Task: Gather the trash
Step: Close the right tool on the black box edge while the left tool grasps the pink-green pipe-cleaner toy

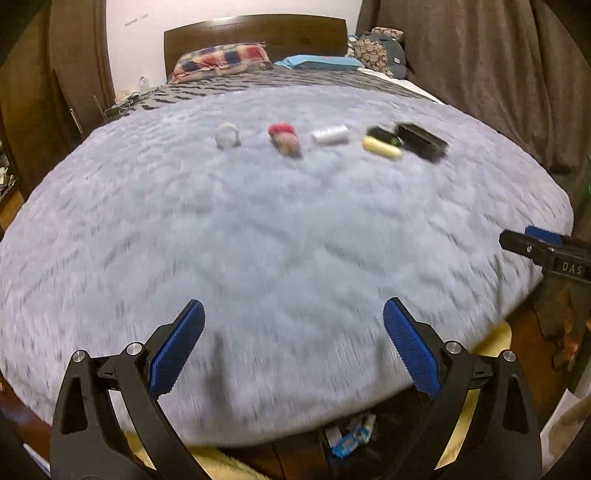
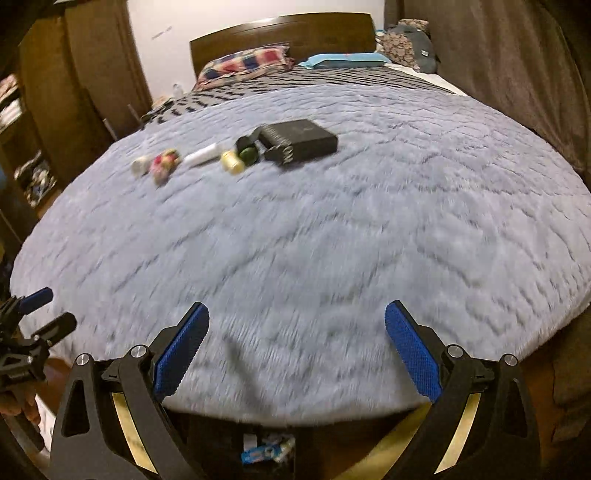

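1. Both grippers are empty right now. The left gripper (image 1: 293,343) has its fingers spread wide with nothing between them, and same deal for the right gripper (image 2: 297,345). Both hang over the near edge of the bed, well short of the items.

2. The trash sits in a row across the far-middle of the grey fuzzy blanket (image 1: 280,236): a clear roundish thing (image 1: 227,136), a red and pink wrapper-like bundle (image 1: 283,139), a white tube (image 1: 330,134), a cream-coloured bottle (image 1: 381,147) touching a dark green item, and next to those a black box (image 2: 301,140). Everything is blurred, so I can't say exactly what each one is.

3. If it were me, I'd go for one item per gripper, starting at the outer ends of the row so the two don't crowd each other.

4. The pile is soft and deep, so I'd come in low and pinch across the narrow side. Round things probably roll or sink.

5. There's a dark bin (image 2: 267,448) with wrappers in it on the floor just below the bed's edge, likely the drop spot.

6. Room-wise: wooden headboard (image 1: 255,35), plaid pillow (image 1: 221,59), brown curtains (image 1: 480,74) on the right.
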A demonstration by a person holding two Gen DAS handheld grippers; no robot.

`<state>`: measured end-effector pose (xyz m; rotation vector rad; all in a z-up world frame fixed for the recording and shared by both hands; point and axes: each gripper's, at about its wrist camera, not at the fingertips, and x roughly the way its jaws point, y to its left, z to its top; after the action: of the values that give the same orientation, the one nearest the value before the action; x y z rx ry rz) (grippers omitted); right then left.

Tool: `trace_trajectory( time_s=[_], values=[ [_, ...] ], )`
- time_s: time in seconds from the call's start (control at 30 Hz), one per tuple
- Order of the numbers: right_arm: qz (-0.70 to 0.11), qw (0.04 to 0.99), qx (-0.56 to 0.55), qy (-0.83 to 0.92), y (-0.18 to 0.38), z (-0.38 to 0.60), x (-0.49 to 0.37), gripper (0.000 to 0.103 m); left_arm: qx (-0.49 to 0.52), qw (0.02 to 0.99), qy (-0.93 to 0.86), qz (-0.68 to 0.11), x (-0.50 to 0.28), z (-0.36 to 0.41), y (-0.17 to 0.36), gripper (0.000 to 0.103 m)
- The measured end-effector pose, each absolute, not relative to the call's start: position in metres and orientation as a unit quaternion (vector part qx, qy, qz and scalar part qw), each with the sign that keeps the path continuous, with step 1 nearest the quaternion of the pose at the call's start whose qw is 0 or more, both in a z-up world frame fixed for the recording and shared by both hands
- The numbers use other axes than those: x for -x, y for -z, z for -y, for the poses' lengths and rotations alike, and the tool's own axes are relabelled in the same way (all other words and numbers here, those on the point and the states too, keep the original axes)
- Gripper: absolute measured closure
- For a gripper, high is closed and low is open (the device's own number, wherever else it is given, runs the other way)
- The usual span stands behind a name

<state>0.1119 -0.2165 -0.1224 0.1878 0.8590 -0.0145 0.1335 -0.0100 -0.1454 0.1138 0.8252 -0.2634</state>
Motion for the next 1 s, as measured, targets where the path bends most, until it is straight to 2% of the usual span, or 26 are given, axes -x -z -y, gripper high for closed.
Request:
trace_trajectory(
  time_s=[0.37, 0.5, 0.83, 0.93, 0.97, 1.0],
  values=[
    [-0.401, 0.913, -0.072, 0.019, 0.113, 0.223, -0.214, 0.007, -0.047, 0.911, 0.113, -0.395, -0.237, 0.026, 0.132, 0.022],
    [-0.406, 0.911, -0.068, 0.016, 0.114, 0.225, -0.246, 0.007, -0.045, 0.909, 0.109, -0.399, -0.266, 0.034, 0.133, 0.023],
    [-0.426, 0.903, -0.056, 0.008, 0.131, 0.228, -0.285, 0.007, -0.037, 0.904, 0.093, -0.415, -0.334, 0.046, 0.149, 0.034],
    [-0.428, 0.902, -0.052, 0.005, 0.132, 0.225, -0.294, 0.008, -0.034, 0.896, 0.1, -0.431, -0.347, 0.051, 0.158, 0.048],
    [-0.429, 0.902, -0.047, 0.005, 0.132, 0.224, -0.297, 0.013, -0.034, 0.894, 0.102, -0.435, -0.35, 0.052, 0.16, 0.055],
    [-0.43, 0.902, -0.042, 0.006, 0.133, 0.222, -0.299, 0.017, -0.033, 0.892, 0.105, -0.438, -0.353, 0.054, 0.162, 0.058]
  ],
)
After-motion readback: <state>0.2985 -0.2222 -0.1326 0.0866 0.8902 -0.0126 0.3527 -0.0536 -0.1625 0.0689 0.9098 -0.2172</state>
